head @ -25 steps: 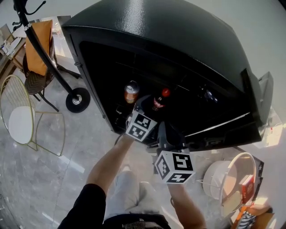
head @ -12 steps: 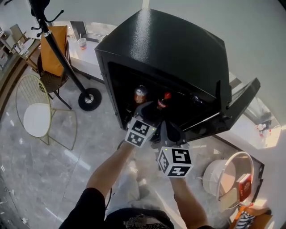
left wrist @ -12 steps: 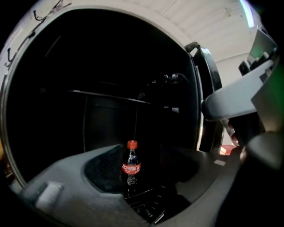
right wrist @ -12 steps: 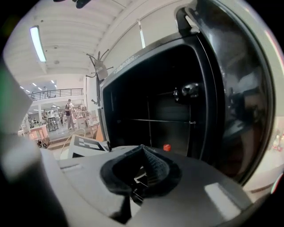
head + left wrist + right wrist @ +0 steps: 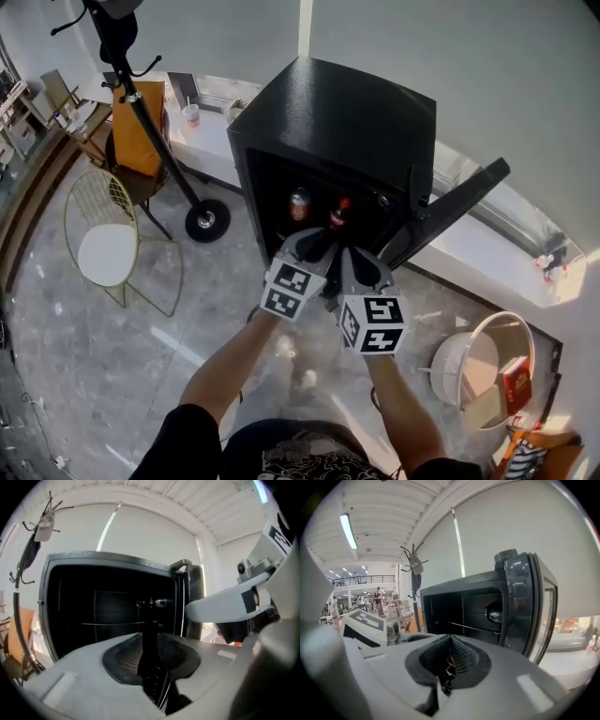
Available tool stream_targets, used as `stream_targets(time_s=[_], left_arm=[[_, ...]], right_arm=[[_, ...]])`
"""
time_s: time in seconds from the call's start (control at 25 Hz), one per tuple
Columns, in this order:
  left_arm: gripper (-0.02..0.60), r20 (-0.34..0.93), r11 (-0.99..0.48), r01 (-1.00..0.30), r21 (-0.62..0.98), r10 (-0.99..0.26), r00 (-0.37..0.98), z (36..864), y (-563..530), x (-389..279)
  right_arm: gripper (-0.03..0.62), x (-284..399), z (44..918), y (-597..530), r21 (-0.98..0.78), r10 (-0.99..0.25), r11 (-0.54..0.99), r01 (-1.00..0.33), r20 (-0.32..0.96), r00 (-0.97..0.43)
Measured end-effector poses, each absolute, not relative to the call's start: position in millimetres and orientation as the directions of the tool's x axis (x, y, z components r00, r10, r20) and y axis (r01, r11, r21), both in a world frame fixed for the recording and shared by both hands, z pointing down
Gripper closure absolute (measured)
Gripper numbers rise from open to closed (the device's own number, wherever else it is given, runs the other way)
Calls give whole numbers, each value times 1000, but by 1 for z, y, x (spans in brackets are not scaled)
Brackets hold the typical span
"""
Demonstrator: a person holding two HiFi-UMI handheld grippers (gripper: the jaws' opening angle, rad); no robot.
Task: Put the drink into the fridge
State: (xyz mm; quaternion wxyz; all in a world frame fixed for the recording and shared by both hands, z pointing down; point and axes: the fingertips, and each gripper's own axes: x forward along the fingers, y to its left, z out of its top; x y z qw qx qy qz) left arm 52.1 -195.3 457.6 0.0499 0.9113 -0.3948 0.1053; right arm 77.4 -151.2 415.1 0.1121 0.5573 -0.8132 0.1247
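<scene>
A black mini fridge (image 5: 347, 122) stands with its door (image 5: 450, 211) swung open to the right. Inside, an orange can (image 5: 300, 202) and a red-capped bottle (image 5: 341, 211) stand side by side. Both grippers hover just in front of the opening, apart from the drinks. My left gripper (image 5: 314, 241) (image 5: 151, 637) has just been closing; a narrow slit remains between its jaws, with nothing in it. My right gripper (image 5: 352, 256) (image 5: 449, 644) has its toothed pads meshed together, empty. The left gripper view looks into the dark fridge interior (image 5: 108, 606).
A coat stand's round base (image 5: 208, 221) sits left of the fridge, with a gold wire chair (image 5: 108, 253) and an orange-backed chair (image 5: 141, 141) further left. A white round basket (image 5: 469, 366) is at the lower right. A low ledge (image 5: 202, 131) runs behind the fridge.
Both grippers have pulled back and upward from the fridge mouth, and the fridge looks smaller and farther away. The can and the bottle stay inside.
</scene>
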Motion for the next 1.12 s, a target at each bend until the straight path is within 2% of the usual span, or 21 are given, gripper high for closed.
stream_targets(time_s=[0.44, 1.12], left_arm=[[577, 231, -632, -774, 46, -747, 624, 393, -127, 33], [577, 270, -666, -744, 48, -709, 652, 366, -66, -37]], right_arm=[[592, 72, 366, -101, -71, -856, 433, -899, 279, -434], [594, 1, 347, -42, -10, -889, 387, -922, 262, -375]])
